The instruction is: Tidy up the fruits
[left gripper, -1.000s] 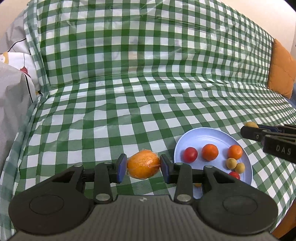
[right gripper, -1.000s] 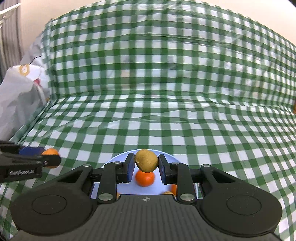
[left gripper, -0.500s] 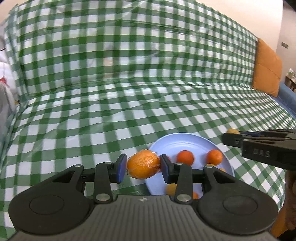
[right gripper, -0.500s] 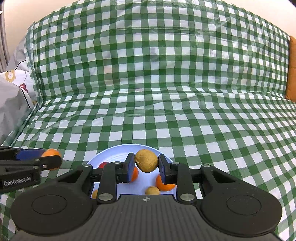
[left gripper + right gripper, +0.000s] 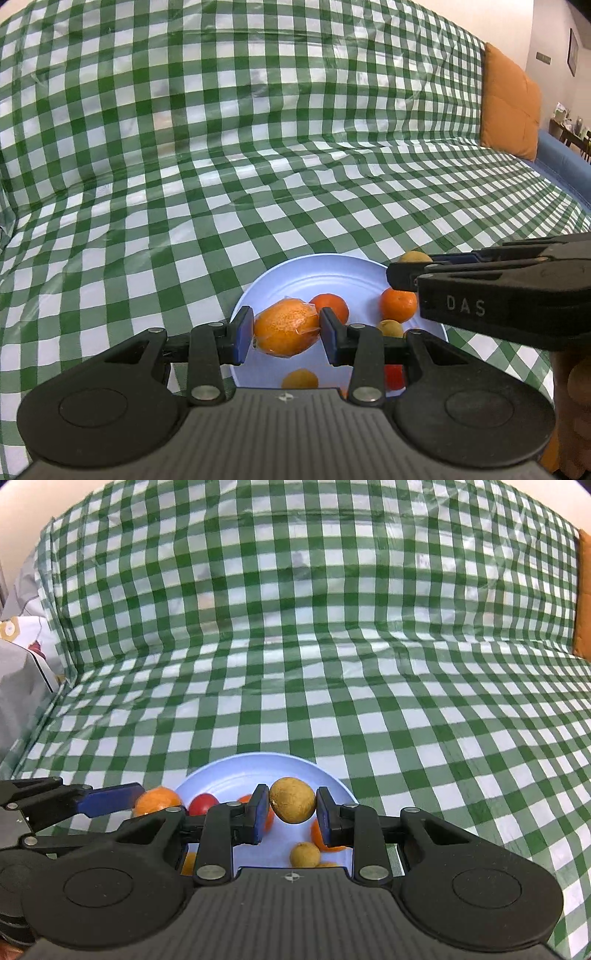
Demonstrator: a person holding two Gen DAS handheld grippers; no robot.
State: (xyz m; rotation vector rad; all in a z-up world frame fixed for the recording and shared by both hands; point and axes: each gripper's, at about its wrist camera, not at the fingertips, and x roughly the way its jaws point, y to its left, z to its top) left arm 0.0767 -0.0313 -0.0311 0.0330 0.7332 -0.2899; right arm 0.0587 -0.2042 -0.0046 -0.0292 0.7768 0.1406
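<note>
We hold the left gripper [image 5: 286, 330] over the near-left part of the light blue plate [image 5: 295, 275], its blue pads pressed against both sides of a plastic-wrapped orange [image 5: 286, 328], which hangs clear of the plate surface. In the left wrist view, the plate rests on the green-and-white checked cloth [image 5: 221, 166] and contains, from left to right, a small yellow-orange fruit [image 5: 300, 378] near the front edge, a mandarin [image 5: 332, 304] just behind the wrapped orange, a small tan fruit [image 5: 389, 328], a second mandarin [image 5: 399, 304] and a red tomato [image 5: 394, 376] partly hidden behind the gripper finger. We hold the right gripper [image 5: 292, 805] above the plate's middle, its jaws clamped on a round tan-yellow fruit [image 5: 292, 799] that is lifted off the plate. Below it in the right wrist view, the plate shows a red tomato [image 5: 203, 803] and a small tan fruit [image 5: 304, 853]. An orange cushion [image 5: 509, 103] leans at the far right edge of the cloth.
</note>
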